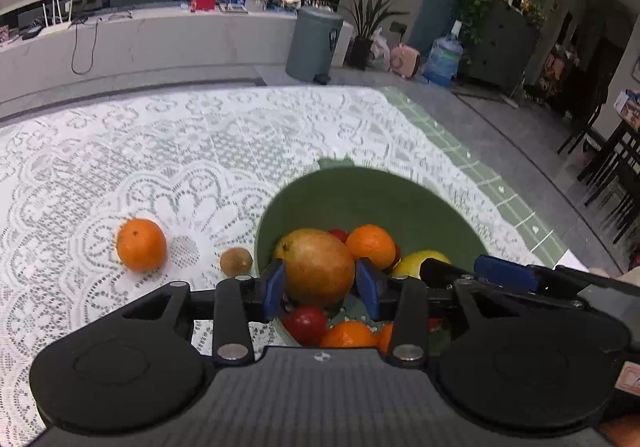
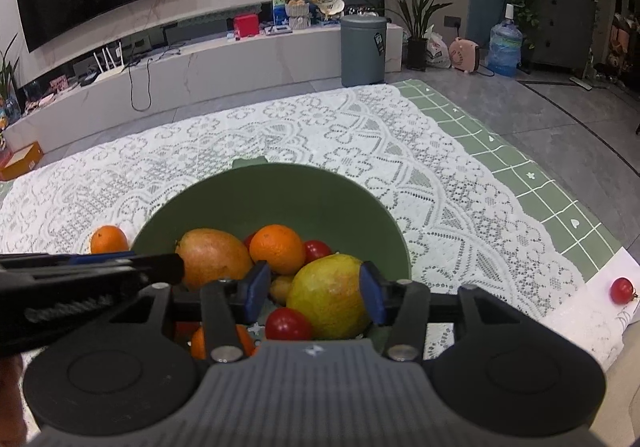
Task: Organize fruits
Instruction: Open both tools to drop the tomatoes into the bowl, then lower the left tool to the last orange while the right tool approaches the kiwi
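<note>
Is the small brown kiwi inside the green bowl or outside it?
Outside. The kiwi lies on the lace cloth, just left of the bowl.

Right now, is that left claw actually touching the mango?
Touching. The left wrist view shows both blue pads of the left gripper pressed against the mango's sides, no gap.

Both views close above bowl (image 1: 280,207)
</note>
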Demonstrator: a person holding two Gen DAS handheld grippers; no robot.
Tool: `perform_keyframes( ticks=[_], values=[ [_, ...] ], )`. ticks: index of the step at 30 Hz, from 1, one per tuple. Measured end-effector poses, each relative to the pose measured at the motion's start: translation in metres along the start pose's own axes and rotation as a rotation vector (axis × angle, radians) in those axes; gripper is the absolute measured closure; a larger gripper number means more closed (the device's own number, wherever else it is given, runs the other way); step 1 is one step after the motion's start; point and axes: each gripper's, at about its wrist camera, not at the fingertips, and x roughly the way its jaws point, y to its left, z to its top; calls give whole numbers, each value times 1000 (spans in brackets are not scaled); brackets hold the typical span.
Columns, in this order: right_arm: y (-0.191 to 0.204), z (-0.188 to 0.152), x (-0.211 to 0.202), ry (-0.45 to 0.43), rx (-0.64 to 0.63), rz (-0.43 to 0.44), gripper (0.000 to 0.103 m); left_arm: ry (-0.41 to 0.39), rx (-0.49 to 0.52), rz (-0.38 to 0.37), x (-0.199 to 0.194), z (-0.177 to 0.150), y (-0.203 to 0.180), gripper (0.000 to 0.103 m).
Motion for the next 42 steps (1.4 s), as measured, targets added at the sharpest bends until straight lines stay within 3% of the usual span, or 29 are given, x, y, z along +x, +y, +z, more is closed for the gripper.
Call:
perform_keyframes(
  ticks=[2,8,14,22,30,34,38,42],
  values=[
    [-1,-1,-5,-29,2,12,49,-21,2,5,-7,2,0,55],
    [0,-3,-19,-110,5,40,45,-76,15,41,-27,5,5,53],
    [5,0,-25,-160,13,147,40,-100,57,103,-42,4,21,51],
    [24,2,-22,-184,14,279,40,-96,37,142,-49,1,63,51],
    [57,1,-17,-197,-121,308,40,-103,47,161,-46,-11,100,51],
    [77,0,-12,-199,-214,315,41,-101,40,136,-40,-17,116,51],
    [97,-2,-4,-206,-309,305,50,-89,55,110,-28,-21,125,51],
    [117,-4,2,-253,-397,275,51,-89,112,88,-15,-20,123,51]
  ],
)
